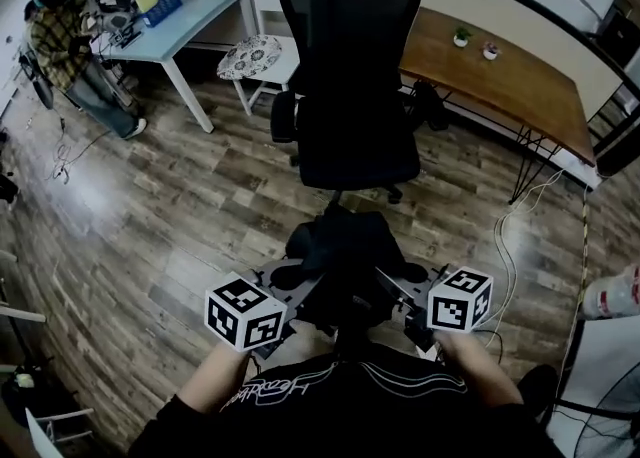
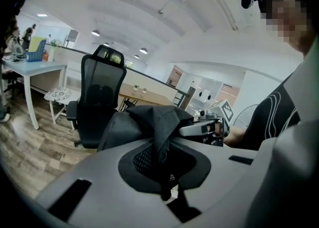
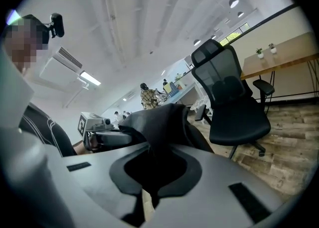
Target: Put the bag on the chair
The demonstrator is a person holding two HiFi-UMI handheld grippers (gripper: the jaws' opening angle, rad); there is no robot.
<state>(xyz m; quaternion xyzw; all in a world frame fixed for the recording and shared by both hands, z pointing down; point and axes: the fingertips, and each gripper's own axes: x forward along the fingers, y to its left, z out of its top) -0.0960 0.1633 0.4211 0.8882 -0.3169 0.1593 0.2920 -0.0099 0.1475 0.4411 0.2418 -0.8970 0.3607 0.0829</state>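
A black fabric bag [image 1: 340,251] hangs in the air just in front of me, held from both sides. My left gripper [image 1: 298,284] is shut on a fold of its mesh fabric [image 2: 158,137]. My right gripper [image 1: 392,288] is shut on the bag's other side [image 3: 159,120]. The black mesh office chair [image 1: 352,96] stands just beyond the bag and faces me, its seat [image 1: 360,151] bare. The same chair shows to the left of the bag in the left gripper view [image 2: 97,97] and to the right of it in the right gripper view [image 3: 234,105]. The bag's underside is hidden.
A pale table [image 1: 190,16] and a round patterned stool [image 1: 252,56] stand behind the chair on the left. A long wooden desk [image 1: 505,71] runs along the right. A person [image 1: 65,46] stands at the far left. Cables [image 1: 510,236] lie on the wood floor.
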